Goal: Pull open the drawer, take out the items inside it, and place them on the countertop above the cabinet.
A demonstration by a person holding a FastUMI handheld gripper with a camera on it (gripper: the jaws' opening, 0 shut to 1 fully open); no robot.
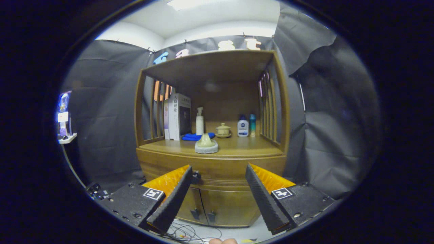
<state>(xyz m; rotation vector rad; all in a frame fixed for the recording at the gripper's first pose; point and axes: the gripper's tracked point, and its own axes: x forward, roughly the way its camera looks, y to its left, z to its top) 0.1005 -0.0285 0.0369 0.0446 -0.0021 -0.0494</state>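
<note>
A wooden cabinet stands ahead of me, with a roofed countertop above its drawer front. The drawer is closed; its dark knob peeks out beside my left fingertip. My gripper is open, with nothing between its fingers, and hangs a short way in front of the drawer. On the countertop's front edge sits a pale green cone-shaped piece on a grey round base. The drawer's contents are hidden.
On the countertop stand books, a white pump bottle, a blue cloth, a small lidded pot, a white bottle and a teal one. Two lower doors sit beneath; cables lie on the floor.
</note>
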